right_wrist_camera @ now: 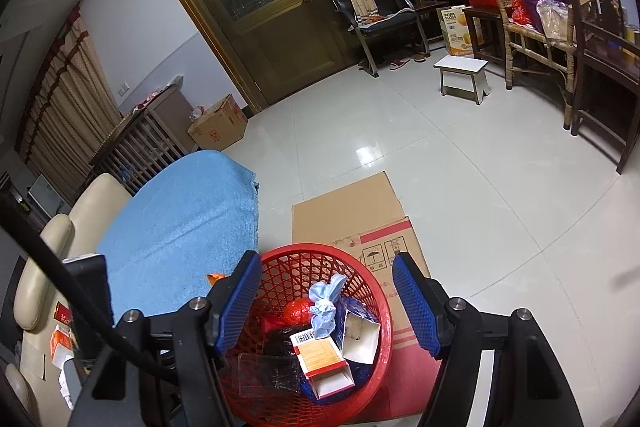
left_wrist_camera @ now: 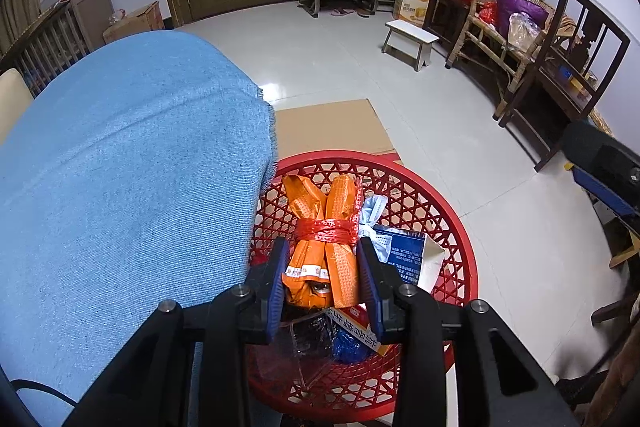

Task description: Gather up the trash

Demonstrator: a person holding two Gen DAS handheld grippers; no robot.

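Note:
A red plastic mesh basket (left_wrist_camera: 448, 211) stands on the floor beside a surface covered with a blue cloth (left_wrist_camera: 120, 167). My left gripper (left_wrist_camera: 325, 259) is shut on an orange wrapper bundle (left_wrist_camera: 324, 227) tied with red string and holds it over the basket. In the basket lie a blue face mask (left_wrist_camera: 374, 215), a blue and white box (left_wrist_camera: 408, 255) and an orange and white carton (left_wrist_camera: 358, 323). My right gripper (right_wrist_camera: 326, 299) is open and empty above the same basket (right_wrist_camera: 376, 291), where the mask (right_wrist_camera: 326, 301), a carton (right_wrist_camera: 324, 359) and clear plastic (right_wrist_camera: 268, 373) show.
Flat cardboard (right_wrist_camera: 352, 215) lies on the tiled floor under and behind the basket. A white stool (right_wrist_camera: 462, 73), wicker and wooden chairs (right_wrist_camera: 560, 39) and boxes stand to the right. Wooden doors (right_wrist_camera: 276, 7) are at the back. A cream sofa (right_wrist_camera: 44, 267) with small cartons is at left.

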